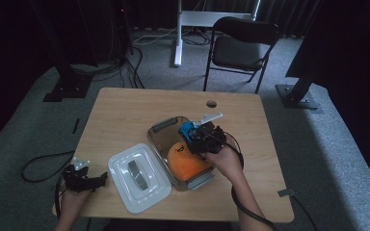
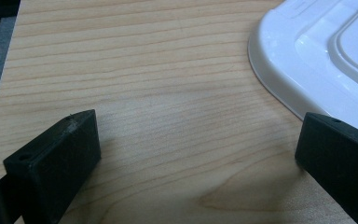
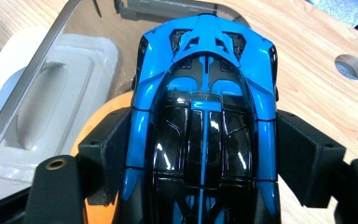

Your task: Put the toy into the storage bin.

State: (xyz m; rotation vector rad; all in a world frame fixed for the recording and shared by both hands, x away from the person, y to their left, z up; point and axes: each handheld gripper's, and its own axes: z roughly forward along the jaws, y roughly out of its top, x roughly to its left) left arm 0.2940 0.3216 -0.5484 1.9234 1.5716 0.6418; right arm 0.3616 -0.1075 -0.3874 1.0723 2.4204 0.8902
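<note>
1. The bench [image 1: 125, 110] carries everything near the person's edge, so both hands can reach without stretching.
2. The box [image 1: 160, 129] is clear plastic and stands open in the middle of the bench. It is probably open so that toys can go in or come out.
3. The lid [image 1: 137, 178] lies flat just left of the box, out of the way of the opening.
4. An orange toy [image 1: 185, 163] lies inside the box. Its shape is hard to make out, because the hand and the box wall cover part of it.
5. The right gripper [image 1: 192, 137] hangs over the box and is clamped on the car [image 3: 205, 116], one jaw on each side. The car is held by its middle, I think for balance. Its wheels are hidden, and I cannot tell if it touches the orange toy.
6. The left gripper [image 1: 101, 179] rests low at the bench edge beside the lid, jaws apart and holding nothing, probably waiting.
</note>
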